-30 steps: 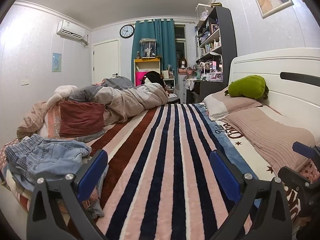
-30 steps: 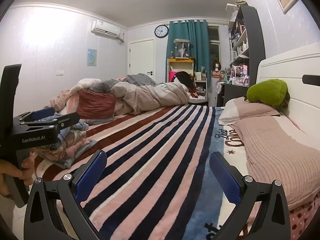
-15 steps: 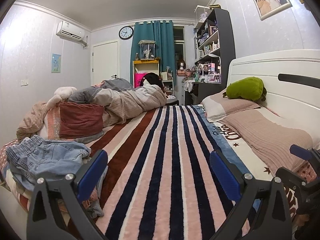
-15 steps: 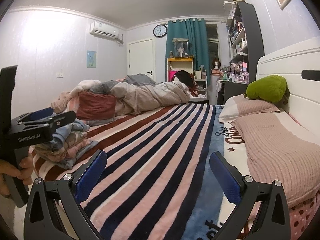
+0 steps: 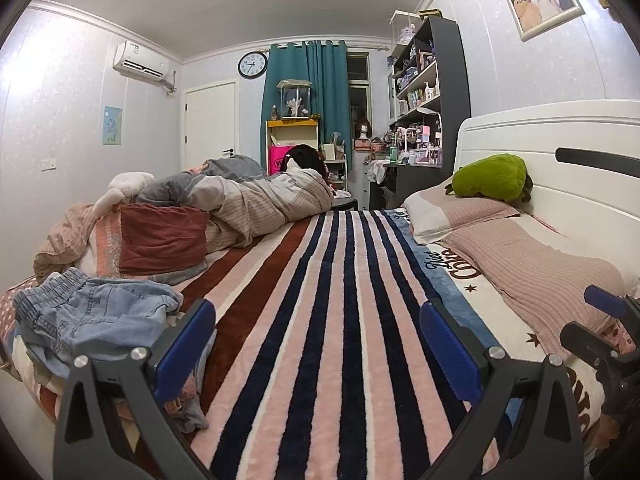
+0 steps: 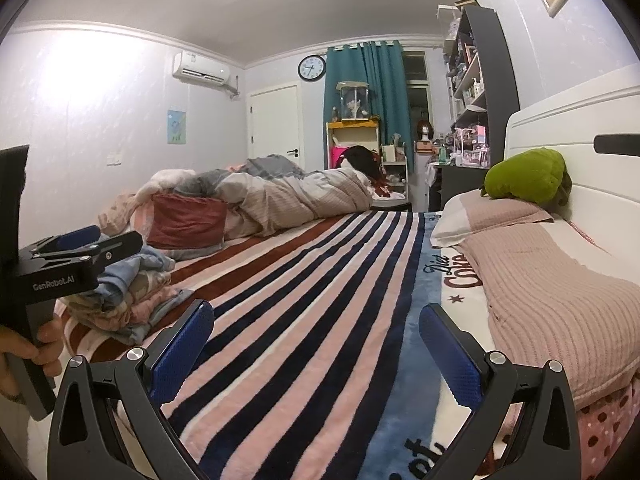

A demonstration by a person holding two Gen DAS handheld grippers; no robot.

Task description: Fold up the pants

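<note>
Denim pants (image 5: pixel 92 316) bunched, unfolded, atop a clothes pile (image 6: pixel 132 300) at the near left edge of the striped blanket (image 5: pixel 340 320). Left gripper (image 5: pixel 316 344) and right gripper (image 6: pixel 316 344) both spread wide, empty, hovering above the blanket. Folding of this pair yet to do.

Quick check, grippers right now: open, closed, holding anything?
Left gripper: open, holding nothing, above the striped blanket.
Right gripper: open, holding nothing.

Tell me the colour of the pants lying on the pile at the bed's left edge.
Light blue denim pants, with an elastic waistband. The left wrist view shows them best.
</note>
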